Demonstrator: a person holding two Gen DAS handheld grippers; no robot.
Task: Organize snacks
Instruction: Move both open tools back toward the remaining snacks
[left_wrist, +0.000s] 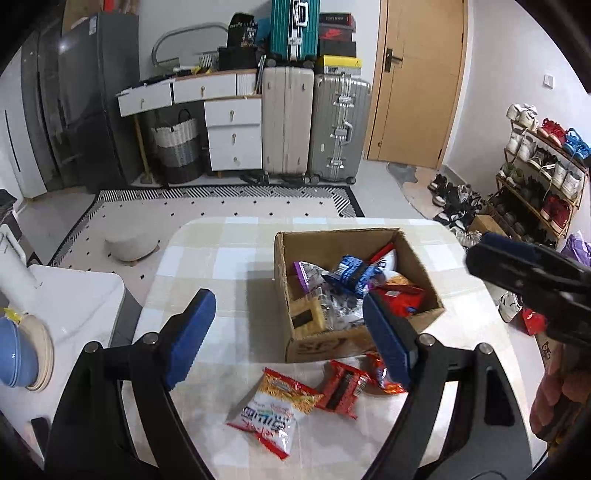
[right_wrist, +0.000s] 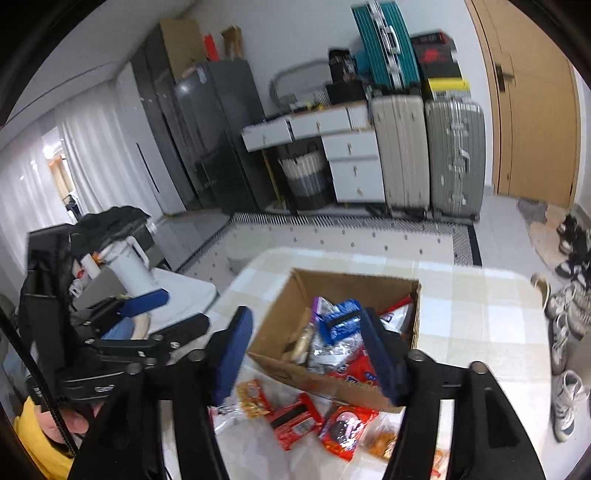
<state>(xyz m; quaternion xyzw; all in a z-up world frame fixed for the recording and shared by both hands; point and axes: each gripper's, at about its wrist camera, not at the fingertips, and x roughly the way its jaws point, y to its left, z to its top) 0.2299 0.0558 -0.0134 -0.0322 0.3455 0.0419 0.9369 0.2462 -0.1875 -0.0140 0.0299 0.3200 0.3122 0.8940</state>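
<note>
Two claws hang above a table (left_wrist: 207, 258) covered in a pale checked cloth, both with jaws apart and nothing between the blue pads. The left claw (left_wrist: 286, 339) sits over the near edge of the table, its right pad overlapping the front corner of a cardboard box (left_wrist: 325, 341) in the left wrist view. The right claw (right_wrist: 306, 354) is released too and looks down over the same box (right_wrist: 354, 284); it shows in the left wrist view as a dark blurred shape at the right edge.

The open box holds a jumble of snack packets: a blue one (left_wrist: 351, 273) on top, a purple and silver one (left_wrist: 308, 273) beside it, a red one (left_wrist: 400, 299) toward the right wall, and yellowish wafers against the near wall.

On the cloth just in front of the box lie loose snacks: a white and orange noodle packet (left_wrist: 273, 410), a red packet with a dark window (left_wrist: 341, 389) touching it, and another red packet (right_wrist: 347, 428) with dark round biscuits pictured on it. Further orange packets near the right claw's arm are too blurred to name.

A yellow sleeve (right_wrist: 37, 443) shows at the lower left of the right wrist view.
</note>
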